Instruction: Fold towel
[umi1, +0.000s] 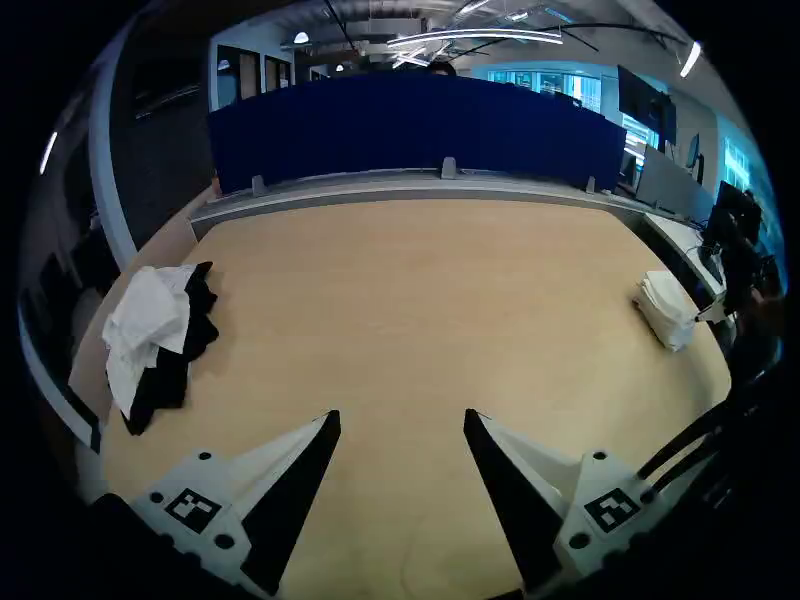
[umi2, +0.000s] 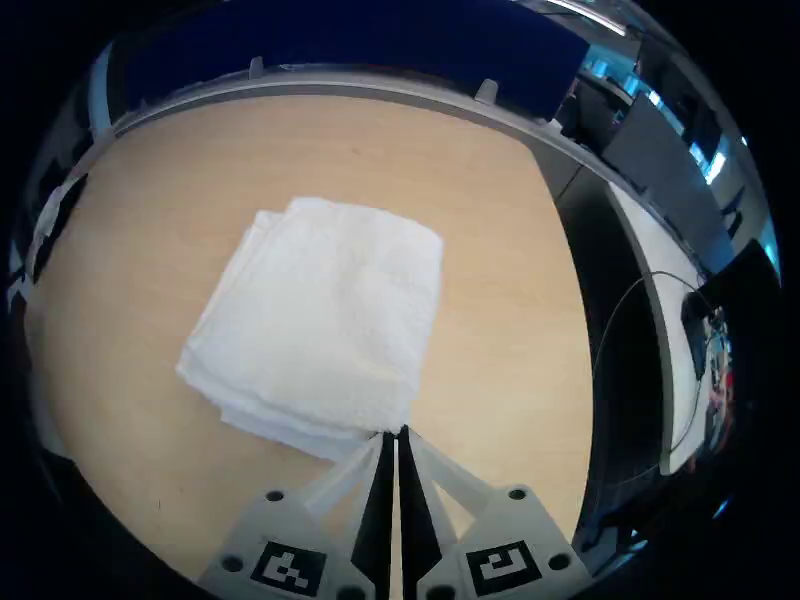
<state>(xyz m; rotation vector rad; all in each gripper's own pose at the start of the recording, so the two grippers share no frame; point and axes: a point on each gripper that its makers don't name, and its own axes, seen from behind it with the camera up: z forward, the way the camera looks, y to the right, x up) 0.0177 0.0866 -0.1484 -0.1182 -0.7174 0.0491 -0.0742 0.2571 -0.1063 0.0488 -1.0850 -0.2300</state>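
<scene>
**Right claw closed at the towel's near corner**

The right gripper has its fingers pressed together, tips touching the near corner of the folded white terry towel; whether fabric is caught between them I cannot tell. The towel lies flat, its long axis running away from the claw and leaning slightly. Bare light wooden tabletop lies left and beyond it – the table's right edge is nearer. The left gripper hovers with fingers wide apart over bare wood, well apart from a heap of white and black cloths.

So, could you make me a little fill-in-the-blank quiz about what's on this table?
The folded towel is ____ in colour.
The left gripper is ____, fingers wide apart.
The right gripper is ____, its tips at the towel's edge.
The heap of cloths mixes white with ____.
Missing: white; open; shut; black.
</scene>
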